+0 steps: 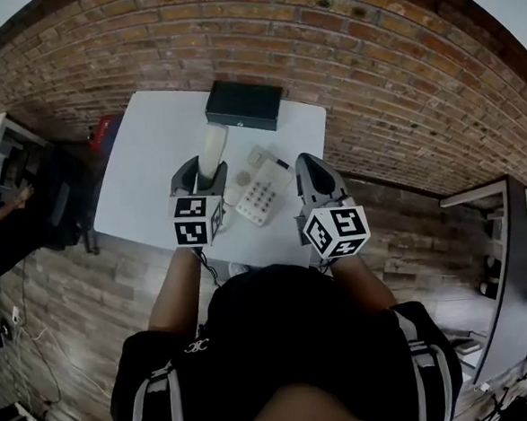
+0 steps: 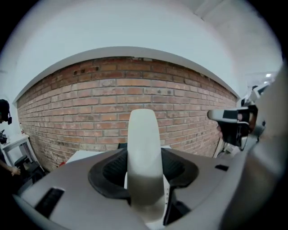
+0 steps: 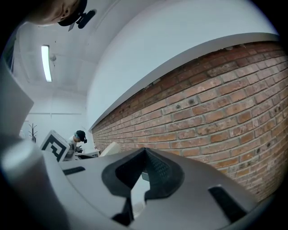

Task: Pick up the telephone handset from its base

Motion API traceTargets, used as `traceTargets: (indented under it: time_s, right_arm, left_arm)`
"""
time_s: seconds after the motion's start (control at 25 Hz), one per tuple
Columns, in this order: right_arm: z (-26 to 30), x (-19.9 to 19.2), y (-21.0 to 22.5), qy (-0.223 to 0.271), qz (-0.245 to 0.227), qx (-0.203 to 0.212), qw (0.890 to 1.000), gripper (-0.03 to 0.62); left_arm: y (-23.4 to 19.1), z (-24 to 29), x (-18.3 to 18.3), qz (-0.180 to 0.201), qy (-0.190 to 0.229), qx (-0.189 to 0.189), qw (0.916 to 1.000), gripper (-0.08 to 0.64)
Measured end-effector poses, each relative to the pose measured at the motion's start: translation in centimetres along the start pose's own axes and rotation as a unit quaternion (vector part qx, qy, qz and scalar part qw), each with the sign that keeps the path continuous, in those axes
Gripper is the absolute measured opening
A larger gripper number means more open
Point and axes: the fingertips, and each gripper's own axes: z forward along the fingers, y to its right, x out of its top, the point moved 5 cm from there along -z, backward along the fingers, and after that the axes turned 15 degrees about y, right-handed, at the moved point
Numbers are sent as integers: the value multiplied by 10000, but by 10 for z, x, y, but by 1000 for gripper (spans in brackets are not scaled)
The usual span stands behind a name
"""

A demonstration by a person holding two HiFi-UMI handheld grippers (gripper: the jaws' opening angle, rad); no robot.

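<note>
On desk [image 1: 144, 168] sat base [image 1: 261, 194]; box [image 1: 243, 105] lay behind it at far edge; handset [image 1: 211, 152] stood just left of it.

The person's bare forearms [image 1: 174, 294] reach forward from the body, side by side, a gripper in each hand and both marker cubes turned up toward the head. The left gripper [image 1: 205, 179] points ahead, its jaws clamped on the pale handset [image 1: 212, 149], which stands up between them. The right gripper [image 1: 313, 176] is level beside it, jaw tips meeting with nothing between them.
</note>
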Motion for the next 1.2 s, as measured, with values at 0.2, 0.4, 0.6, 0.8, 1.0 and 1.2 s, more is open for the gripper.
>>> traceTargets:
  time_s: [0.2, 0.4, 0.6, 0.8, 1.0, 1.2]
  right_arm:
    - [14, 1, -13, 40, -34, 289, 9996, -3]
    - [23, -4, -27, 7, -1, 562, 9984, -3]
    - [29, -9, -38, 17, -16, 755, 9971, -3]
    - [30, -10, -44, 35, -42, 825, 9966, -3]
    - [30, -9, -42, 40, -58, 830, 9965, -3]
    - [28, -8, -38, 35, -80, 798, 9968, -3]
  left_arm:
    - [-5, -33, 24, -116, 517, 346, 9980, 210]
    - [-6, -60, 34, -184, 811, 600, 9947, 210]
    - [-5, -72, 30, -169, 892, 722, 9932, 210]
    - [-5, -77, 30, -209, 947, 795, 9921, 210]
    - [-3, -75, 32, -212, 985, 811, 9916, 210]
    - [-1, -72, 32, -355, 992, 760, 9915, 210]
